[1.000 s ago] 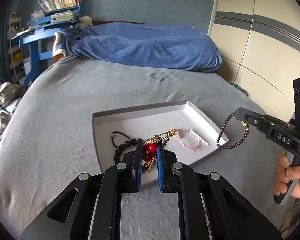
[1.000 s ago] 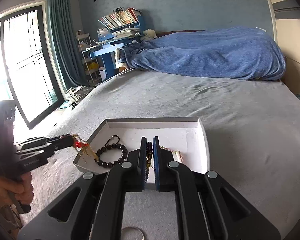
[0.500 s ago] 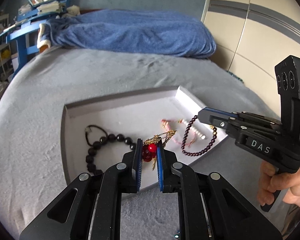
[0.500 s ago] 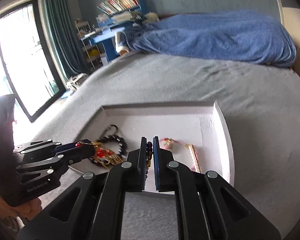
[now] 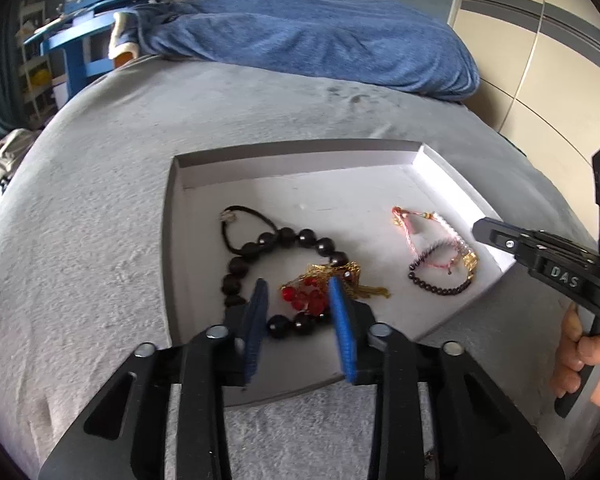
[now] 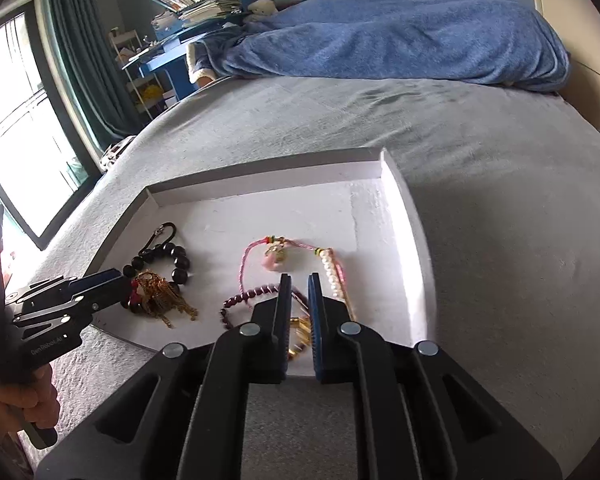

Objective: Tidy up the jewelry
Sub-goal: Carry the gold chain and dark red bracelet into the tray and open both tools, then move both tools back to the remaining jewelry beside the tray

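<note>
White lettering "DAS" (image 5: 564, 273) is read on the black right gripper (image 6: 299, 280), whose jaws are opening over the dark purple bead bracelet (image 6: 246, 298). The red-and-gold tasselled ornament (image 5: 320, 286) is released inside the shallow grey tray (image 5: 300, 152) by the left gripper (image 5: 298, 286), its jaws opening.

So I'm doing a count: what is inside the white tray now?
The shallow white tray holds a black bead bracelet, a red-and-gold beaded piece, a pink cord bracelet with pearls and a dark maroon bead bracelet. The jaws cover parts.

Left gripper (image 5: 298, 300): black angular frame, blue finger pads (image 5: 342, 320), silver round screws at pivots. Right gripper (image 6: 298, 296): same build; white "DAS" lettering on side. Bare hand (image 5: 588, 364) on black handle.
</note>
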Tool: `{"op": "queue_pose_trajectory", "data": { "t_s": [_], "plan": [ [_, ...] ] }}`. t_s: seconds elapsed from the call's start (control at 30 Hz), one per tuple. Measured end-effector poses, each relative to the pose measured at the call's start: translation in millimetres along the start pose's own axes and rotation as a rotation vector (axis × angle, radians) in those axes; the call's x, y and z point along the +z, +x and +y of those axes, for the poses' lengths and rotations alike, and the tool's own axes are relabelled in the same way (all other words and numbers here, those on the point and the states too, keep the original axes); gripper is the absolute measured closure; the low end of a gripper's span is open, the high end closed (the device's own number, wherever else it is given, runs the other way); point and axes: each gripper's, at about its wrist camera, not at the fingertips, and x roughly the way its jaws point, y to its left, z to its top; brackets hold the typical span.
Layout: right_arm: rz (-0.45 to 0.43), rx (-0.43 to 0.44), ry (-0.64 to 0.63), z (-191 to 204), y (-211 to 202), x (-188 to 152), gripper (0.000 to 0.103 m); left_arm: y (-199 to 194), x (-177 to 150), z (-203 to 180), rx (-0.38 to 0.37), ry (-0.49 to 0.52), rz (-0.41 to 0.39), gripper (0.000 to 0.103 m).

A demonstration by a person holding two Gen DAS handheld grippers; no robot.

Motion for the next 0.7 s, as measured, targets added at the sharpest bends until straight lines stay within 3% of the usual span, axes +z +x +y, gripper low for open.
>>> {"op": "queue_pose_trajectory", "data": {
  "t_s": [0.3,0.43,0.53,0.7],
  "plan": [
    [-0.042,0.000,0.035,-5.5,-29.0,-11.8,0.079,-28.6,-10.4,8.5,0.001,-0.056,-0.033,0.061],
    [-0.050,-0.010,0.031,-4.3,-43.7,-20.2,0.078,-42.2,-23.1,-1.7,0.013,-0.023,-0.040,0.060],
    [-0.051,-0.006,0.041,-5.6,-53.6,-27.5,0.070,-49.6,-34.0,-8.4,-0.003,-0.016,-0.034,0.059],
    [-0.038,0.001,0.055,-2.2,-66.0,-45.8,0.070,-60.4,-59.7,-22.0,-0.029,-0.003,-0.011,0.059]
  ]
}}
